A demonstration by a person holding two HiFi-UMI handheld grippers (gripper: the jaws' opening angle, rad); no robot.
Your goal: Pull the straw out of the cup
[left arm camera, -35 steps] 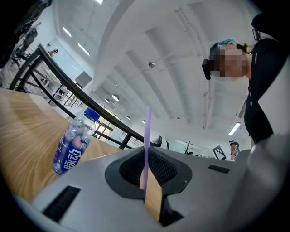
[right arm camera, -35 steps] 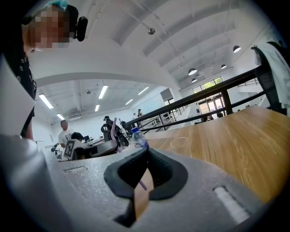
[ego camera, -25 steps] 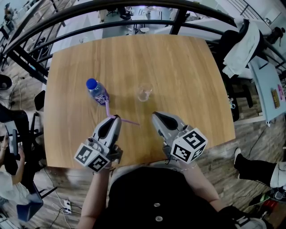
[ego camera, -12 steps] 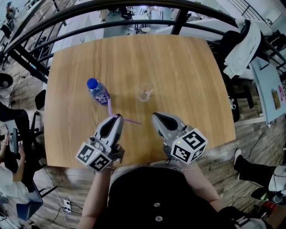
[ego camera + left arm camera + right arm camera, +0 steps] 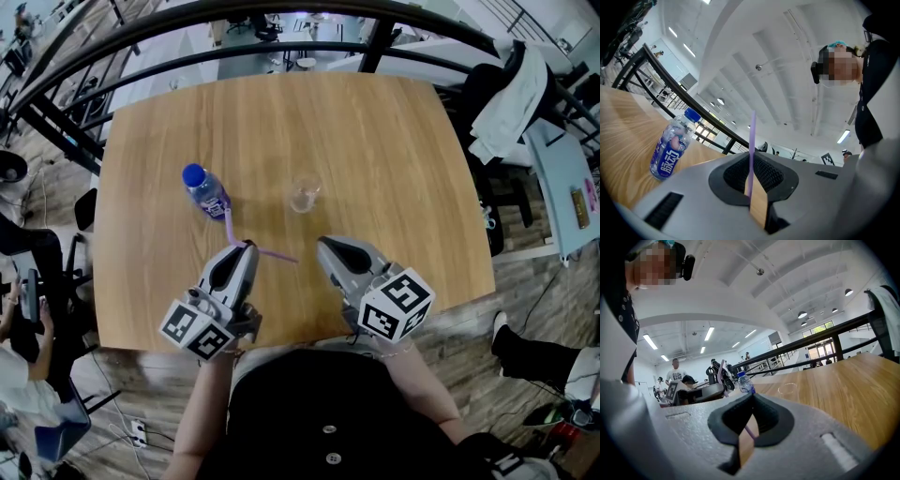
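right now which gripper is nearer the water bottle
Left. The left gripper sits just short of the water bottle; the right gripper is farther off, nearer the cup.

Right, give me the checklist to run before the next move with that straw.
1. Straw out of the cup: ok, the cup holds no straw.
2. Left hand-held gripper shut on the straw: ok, the left gripper view shows the straw clamped between its jaws.
3. Right hand-held gripper free of the straw: ok in the head view, where the straw's tip ends short of it; jaws together.
4. Cup upright on the table: ok.
5. Bottle clear of the straw: cannot tell, the straw's far end lies right beside it.
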